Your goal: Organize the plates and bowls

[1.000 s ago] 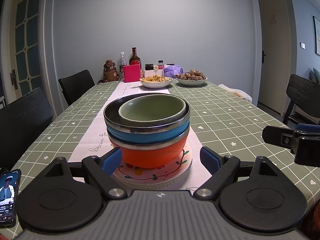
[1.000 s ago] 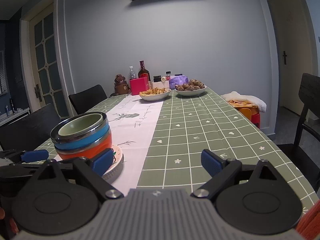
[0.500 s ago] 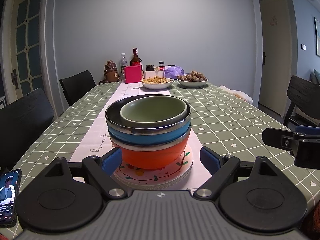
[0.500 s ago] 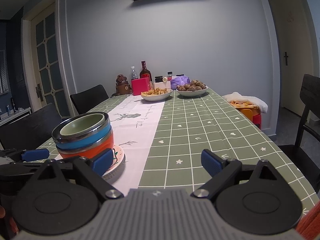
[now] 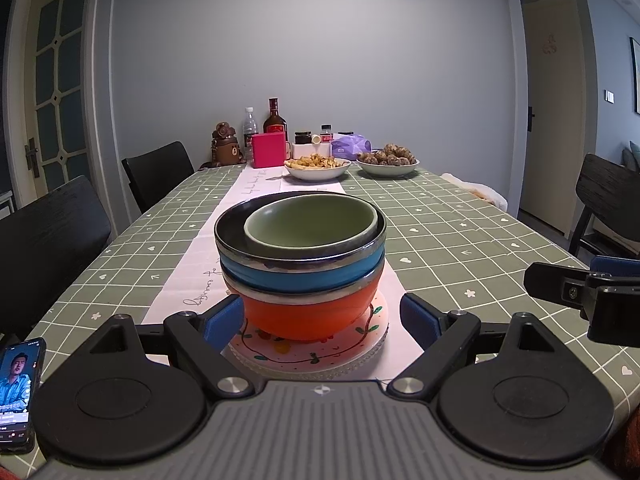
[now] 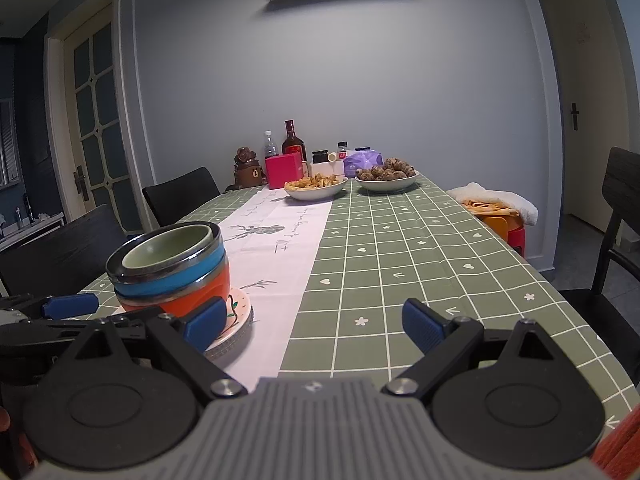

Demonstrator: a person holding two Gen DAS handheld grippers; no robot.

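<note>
A stack of bowls stands on a pile of floral plates (image 5: 372, 340) on the white table runner: a green bowl (image 5: 312, 220) nested in a blue bowl (image 5: 300, 276), on an orange bowl (image 5: 308, 312). My left gripper (image 5: 322, 322) is open just short of the stack, its blue pads on either side of the orange bowl without touching it. In the right wrist view the same stack (image 6: 172, 272) sits at the left, and my right gripper (image 6: 314, 326) is open over bare tablecloth with nothing between its fingers.
A phone (image 5: 18, 392) lies at the table's near left edge. Two dishes of food (image 5: 316, 168), bottles, jars and a pink box (image 5: 268, 150) crowd the far end. Black chairs (image 5: 52, 240) line both sides. A towel-covered stool (image 6: 500, 208) stands off the right edge.
Both grippers have drawn slightly back and up from the stack. The bowls and plates stay put, and both grippers stay open.
</note>
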